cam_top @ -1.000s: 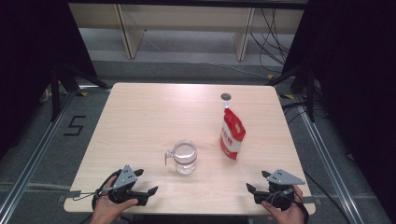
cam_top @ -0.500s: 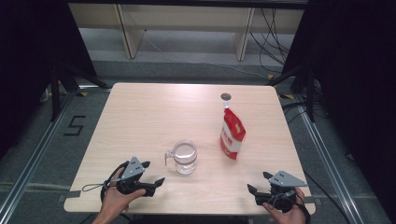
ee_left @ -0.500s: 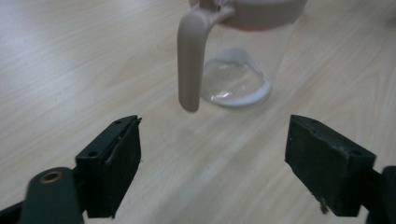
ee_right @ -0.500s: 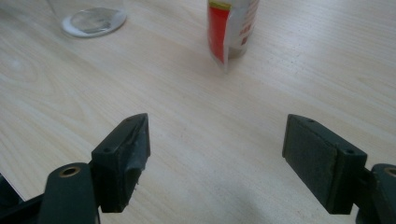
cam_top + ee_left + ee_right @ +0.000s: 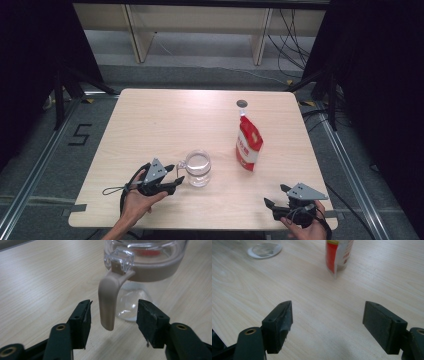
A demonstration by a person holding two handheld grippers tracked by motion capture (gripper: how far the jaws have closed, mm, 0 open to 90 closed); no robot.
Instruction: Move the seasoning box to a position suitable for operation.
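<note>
left gripper [image 5: 172,178]: jaws just closing, handle [image 5: 108,302] between the pads, gaps both sides (not gripped) | glass pitcher [image 5: 199,169]: near-centre of table [image 5: 150,125], just right of left gripper | right gripper [image 5: 275,199]: jaws wide, empty, near-right corner | red pouch [image 5: 248,144]: upright, right of pitcher

Bright overhead light on table [image 5: 150,125], dark surroundings, soft close-up blur

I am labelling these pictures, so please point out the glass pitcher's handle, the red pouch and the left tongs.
pitcher handle [image 5: 108,300], left gripper view, on the beige curved grip.
red pouch [image 5: 248,146], high view, on its red front face.
left tongs [image 5: 113,315], left gripper view, midway between the fingertips, where the handle hangs.
</note>
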